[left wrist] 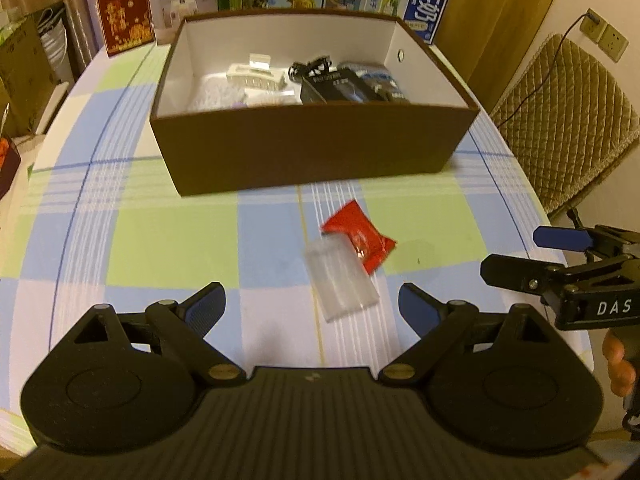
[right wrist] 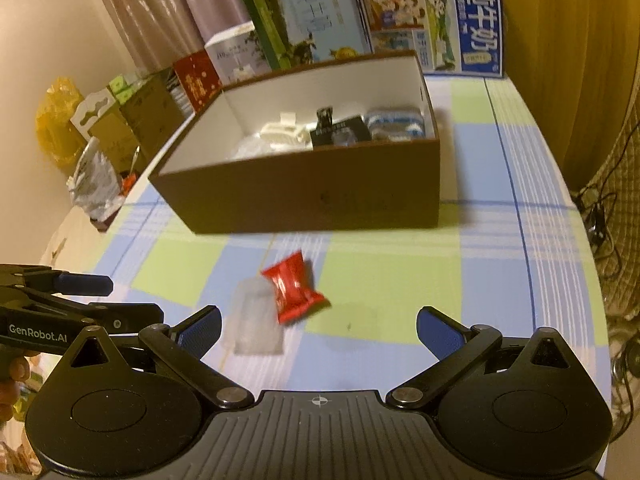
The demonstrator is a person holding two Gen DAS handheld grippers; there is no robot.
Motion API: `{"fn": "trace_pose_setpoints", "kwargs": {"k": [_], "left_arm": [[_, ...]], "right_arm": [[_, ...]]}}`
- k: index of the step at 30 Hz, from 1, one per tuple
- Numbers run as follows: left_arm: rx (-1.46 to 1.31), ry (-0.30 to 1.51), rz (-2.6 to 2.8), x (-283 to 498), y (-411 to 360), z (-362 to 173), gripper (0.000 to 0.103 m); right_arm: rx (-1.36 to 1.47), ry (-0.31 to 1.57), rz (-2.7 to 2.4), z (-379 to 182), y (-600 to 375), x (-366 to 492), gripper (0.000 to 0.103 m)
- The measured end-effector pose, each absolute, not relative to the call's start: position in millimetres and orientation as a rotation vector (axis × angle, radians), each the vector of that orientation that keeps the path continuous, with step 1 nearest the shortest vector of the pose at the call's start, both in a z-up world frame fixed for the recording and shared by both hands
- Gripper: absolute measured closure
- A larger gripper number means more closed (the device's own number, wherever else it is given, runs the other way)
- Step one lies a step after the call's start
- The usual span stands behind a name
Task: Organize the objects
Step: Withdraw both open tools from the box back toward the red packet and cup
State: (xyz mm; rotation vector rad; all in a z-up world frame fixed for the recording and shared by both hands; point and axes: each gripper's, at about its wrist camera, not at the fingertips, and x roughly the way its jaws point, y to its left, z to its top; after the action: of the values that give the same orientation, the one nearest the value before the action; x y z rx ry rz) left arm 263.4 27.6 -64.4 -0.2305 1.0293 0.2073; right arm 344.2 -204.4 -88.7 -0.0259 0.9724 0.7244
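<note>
Here we see a brown cardboard box (left wrist: 312, 152), white inside, holding a white plastic piece (left wrist: 256, 76), a black pack (left wrist: 334, 86) and a blue-white packet (left wrist: 380, 78). On the checked cloth (left wrist: 160, 240) before it, a crinkly red sachet (left wrist: 360, 238) overlaps a clear pouch (left wrist: 340, 280). Our left gripper (left wrist: 312, 304) and right gripper (right wrist: 318, 330) are spread wide, empty.

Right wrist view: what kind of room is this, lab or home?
Most likely a home, probably a dining or living area. The table wears a checked household cloth, curtains hang behind it, and milk cartons and gift boxes are stacked along its far edge.
</note>
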Motion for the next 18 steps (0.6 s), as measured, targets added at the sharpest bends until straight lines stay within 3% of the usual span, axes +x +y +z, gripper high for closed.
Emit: {"fn": "trace_pose_setpoints", "kwargs": {"k": [18], "left_arm": [[-0.251, 1.109, 0.211, 270.2, 17.4, -93.5, 0.012]], "right_arm": [[-0.064, 1.034, 0.706, -115.5, -208.8, 348.5, 0.002]]}}
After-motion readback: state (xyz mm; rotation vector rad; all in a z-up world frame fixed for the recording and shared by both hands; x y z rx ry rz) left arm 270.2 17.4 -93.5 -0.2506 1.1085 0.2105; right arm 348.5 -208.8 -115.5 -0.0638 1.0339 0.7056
